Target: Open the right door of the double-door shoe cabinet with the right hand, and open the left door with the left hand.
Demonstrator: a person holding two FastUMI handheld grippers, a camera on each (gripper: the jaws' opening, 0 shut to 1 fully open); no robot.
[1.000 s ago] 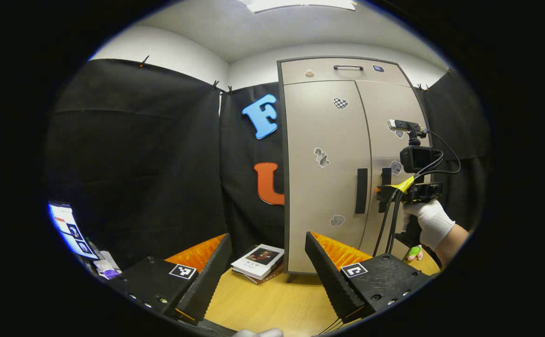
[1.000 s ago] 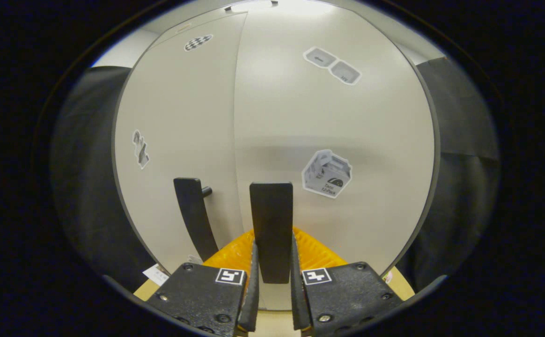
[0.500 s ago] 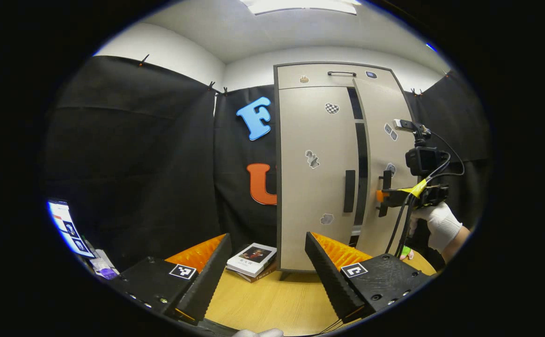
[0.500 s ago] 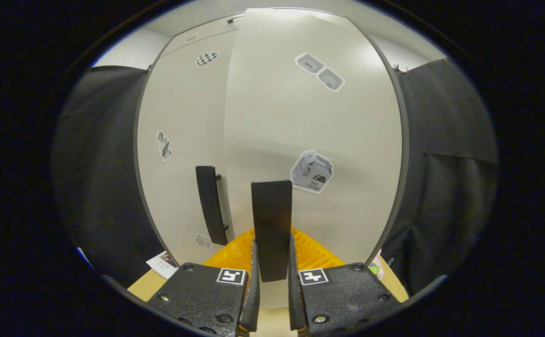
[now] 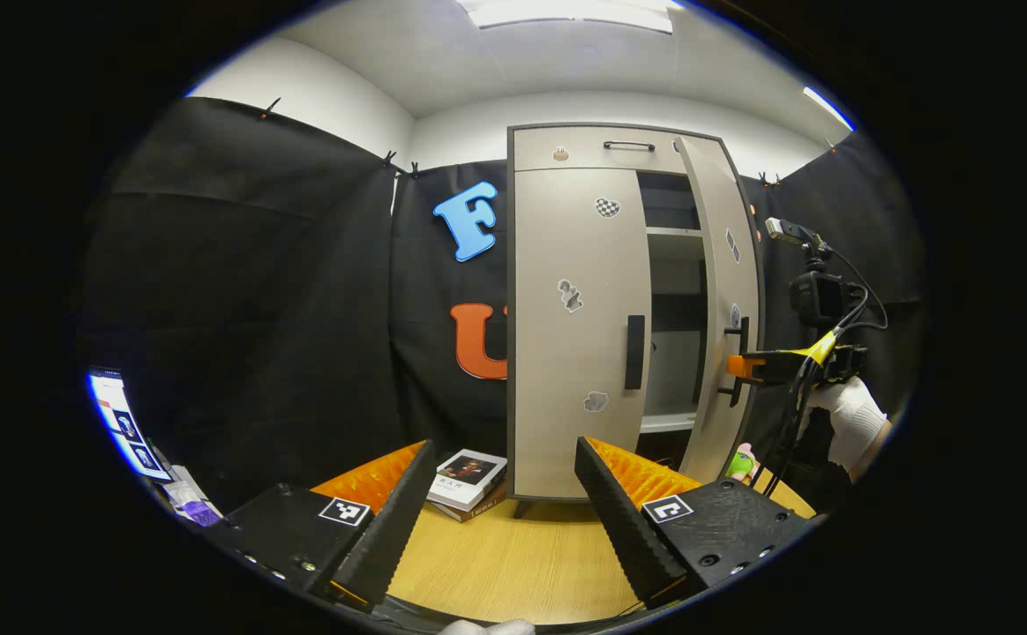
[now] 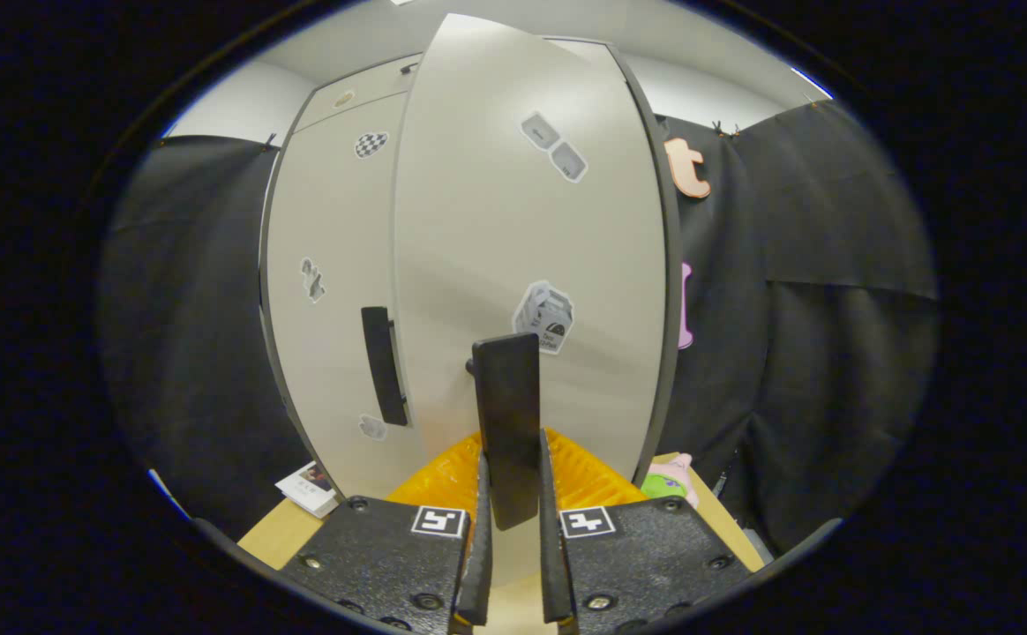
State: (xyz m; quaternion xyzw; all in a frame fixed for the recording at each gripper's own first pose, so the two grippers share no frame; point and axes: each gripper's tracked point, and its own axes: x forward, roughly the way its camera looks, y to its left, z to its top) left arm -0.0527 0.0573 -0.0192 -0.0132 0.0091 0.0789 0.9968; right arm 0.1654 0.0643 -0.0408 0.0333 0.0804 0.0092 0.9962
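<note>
My right hand-held gripper [image 6: 511,564] pinches the right door's handle [image 6: 506,423]; this stiff panel probably swings light. Left hand-held gripper [image 5: 500,511] gapes; left door handle [image 5: 635,352] next.

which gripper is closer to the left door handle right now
Right. The right hand-held gripper is clamped on the right door's handle, beside the left door handle. The left hand-held gripper sits open, back over the table.

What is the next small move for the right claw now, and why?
Probably keep pulling the right door outward a bit more. The right claw is shut on the right handle, and the door stands only part open, with the shelves visible behind it. The left door is closed and the left claw hangs open, away from the left handle.
</note>
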